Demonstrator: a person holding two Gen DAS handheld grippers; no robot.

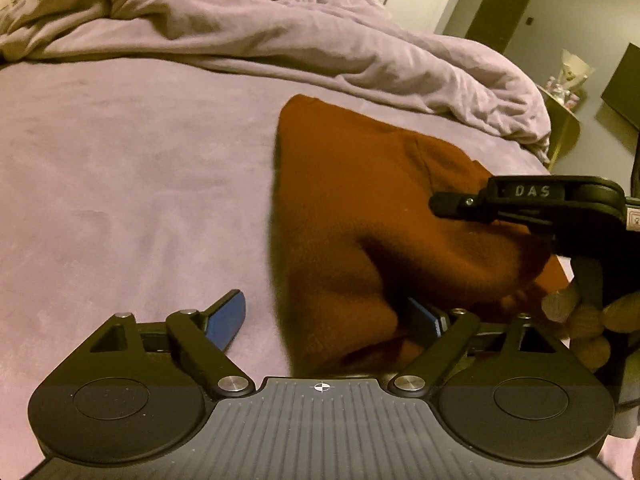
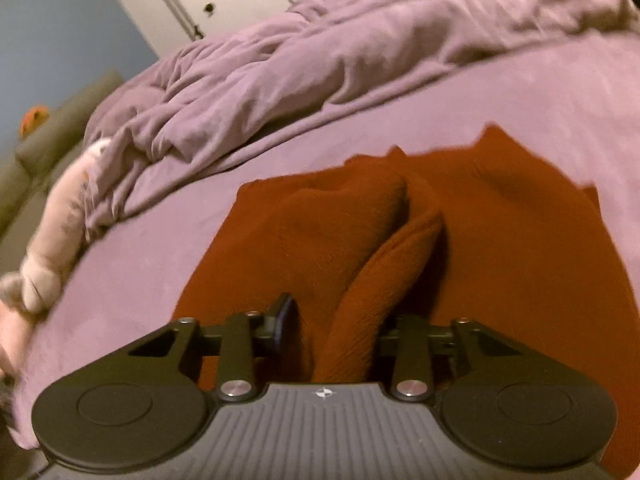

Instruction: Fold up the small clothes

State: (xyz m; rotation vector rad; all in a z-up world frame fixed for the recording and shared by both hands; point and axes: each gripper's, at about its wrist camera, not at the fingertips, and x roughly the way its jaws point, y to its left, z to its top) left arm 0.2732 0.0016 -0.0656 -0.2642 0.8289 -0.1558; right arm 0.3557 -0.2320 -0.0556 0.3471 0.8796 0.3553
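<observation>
Both claws are seen low over a rust-brown knit garment [image 1: 360, 208] lying on a purple bed sheet [image 1: 120, 200]. A raised fold of it is gripped by the right claw [image 2: 332, 320]; the left claw [image 1: 332, 316] is spread wide, with cloth draped between its blue pads [image 1: 228, 314], unpinched. The knit is judged soft, light and floppy, best taken at an edge or corner. A crumpled duvet [image 1: 280, 32] is heaped beyond the claws, with pale cupboard doors [image 2: 248, 0] behind it.
</observation>
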